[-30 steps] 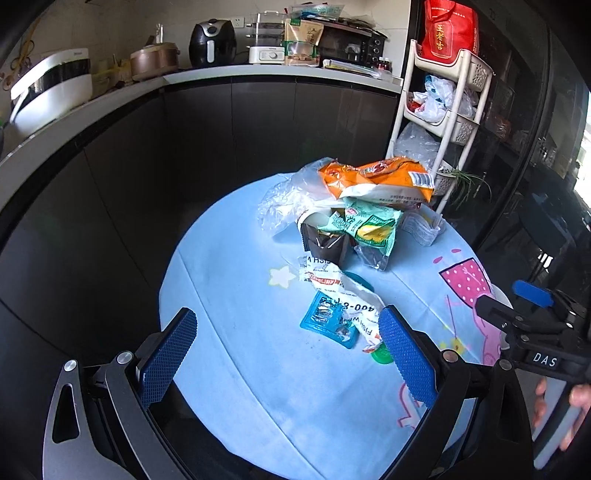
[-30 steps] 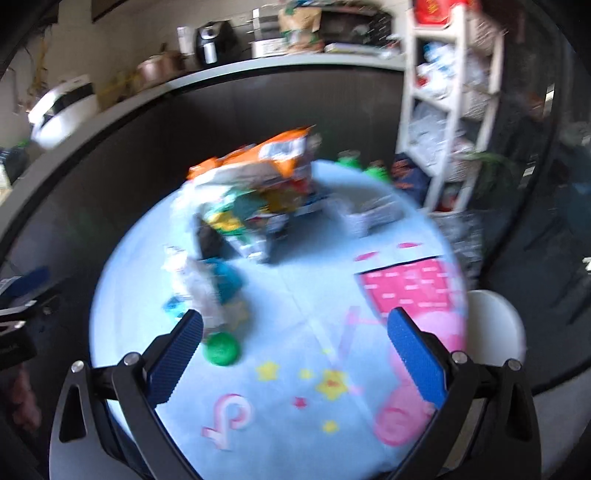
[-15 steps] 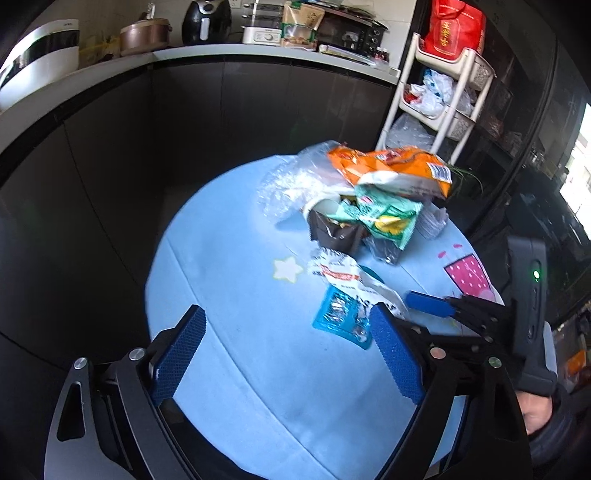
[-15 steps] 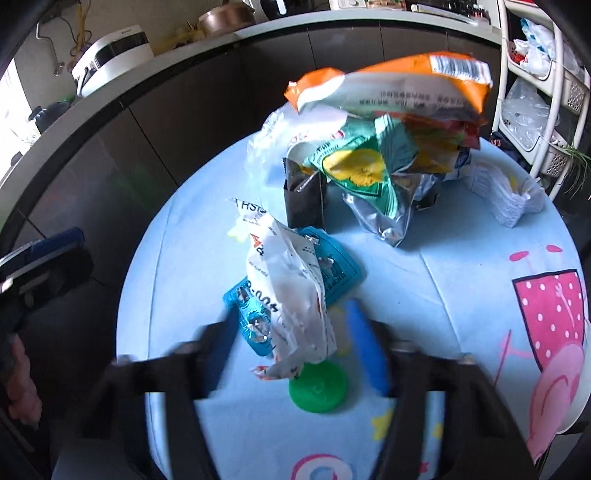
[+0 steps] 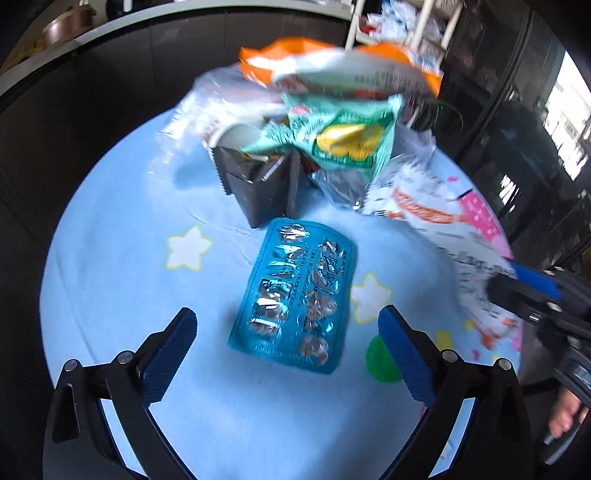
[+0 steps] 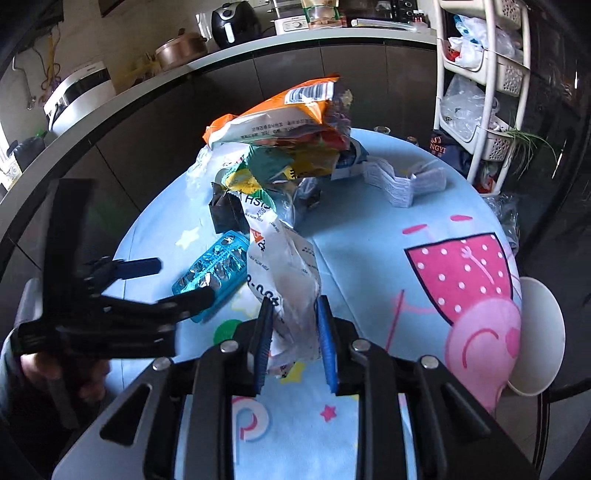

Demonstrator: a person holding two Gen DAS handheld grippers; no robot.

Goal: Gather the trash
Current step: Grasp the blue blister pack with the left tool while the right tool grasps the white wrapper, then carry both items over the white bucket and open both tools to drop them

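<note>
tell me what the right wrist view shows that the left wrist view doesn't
Only the right wrist view shows the right gripper shut on the white wrapper, a folded paper stack and the air fryer on the counter.

Only the left wrist view shows the left gripper from behind, fingers wide apart, hovering over the blue blister pack.

Both show that blister pack, the green cap, the orange bag on the pile and the blue tablecloth.

We were in a home kitchen: along the top of the right wrist frame ran a counter point(image 6: 229, 51) carrying an air fryer point(image 6: 229, 24) and a pot point(image 6: 181, 50), a white storage rack point(image 6: 480, 81) at upper right, a cartoon tablecloth point(image 6: 461, 280) below.
</note>
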